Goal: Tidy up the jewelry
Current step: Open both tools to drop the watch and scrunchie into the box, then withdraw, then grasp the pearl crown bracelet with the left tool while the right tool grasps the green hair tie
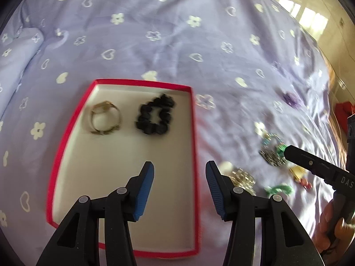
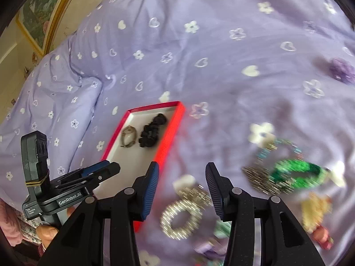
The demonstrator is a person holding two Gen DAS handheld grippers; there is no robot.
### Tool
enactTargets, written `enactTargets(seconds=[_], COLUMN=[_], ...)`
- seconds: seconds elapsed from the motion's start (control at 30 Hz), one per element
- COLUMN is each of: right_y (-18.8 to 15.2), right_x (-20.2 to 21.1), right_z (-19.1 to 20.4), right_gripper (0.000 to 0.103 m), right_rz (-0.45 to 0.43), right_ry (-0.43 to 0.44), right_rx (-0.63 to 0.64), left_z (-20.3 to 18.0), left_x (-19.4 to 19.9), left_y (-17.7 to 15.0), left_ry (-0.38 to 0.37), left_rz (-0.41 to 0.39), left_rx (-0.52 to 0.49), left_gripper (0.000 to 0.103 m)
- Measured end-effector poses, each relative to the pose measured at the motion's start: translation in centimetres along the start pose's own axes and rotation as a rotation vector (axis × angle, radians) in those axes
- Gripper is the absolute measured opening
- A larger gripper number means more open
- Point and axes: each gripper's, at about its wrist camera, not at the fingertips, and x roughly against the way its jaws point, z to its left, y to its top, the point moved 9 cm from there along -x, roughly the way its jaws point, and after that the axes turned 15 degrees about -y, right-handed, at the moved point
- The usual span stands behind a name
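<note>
A red-rimmed box with a white floor lies on the lilac bedspread. Inside it, at the far end, sit a gold watch and a black scrunchie. My left gripper hangs open and empty above the box's right rim. In the right wrist view the box lies to the left. My right gripper stands open and empty above a silver beaded bracelet on the cover. To the right of that lie a green bracelet and a dark metallic bracelet.
More loose pieces lie on the bedspread: a yellow and pink charm and a purple scrunchie further off. A pillow bulges at the left. The bed's edge and the floor run along the right. A hand holds the other gripper.
</note>
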Motion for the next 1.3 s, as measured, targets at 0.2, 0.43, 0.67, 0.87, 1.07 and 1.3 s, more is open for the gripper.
enactTargets(seconds=[0.2,0.43,0.67,0.87,1.07,1.3], right_y=[-1.6,-4.5,-6.5,-7.3,-6.9,-6.2], right_x=[1.5,2.1,0.8,-0.3,0.1,1.0], right_z=[-3.4,-5.1,-5.3,-5.4,-6.0,-6.9], right_gripper=[0.046,0.046,0.045,0.015,0.009,0.008], right_rz=[-0.001,0.028,0.066,0.090,0.071,0.042], right_ry=[-0.046,-0.063,-0.077,-0.093,-0.096,-0.090], right_rx=[-0.038,-0.041,-0.026,-0.007,-0.017,-0.054], left_z=[-2.2,-4.0,-4.7,-5.2,-5.6,-6.7], left_x=[-0.8,-2.6,-5.3,-7.8,-9.5,-10.2], left_y=[-0.9,-2.1,-3.4,-4.1,-4.4,-4.6], left_ry=[-0.023,-0.028,-0.019,0.005,0.011,-0.011], left_rz=[0.040,0.088,0.158,0.205,0.232,0.232], left_rx=[-0.034,-0.076,-0.108,-0.138,-0.158,-0.212], left_gripper=[0.048,0.048,0.048,0.048,0.029,0.013])
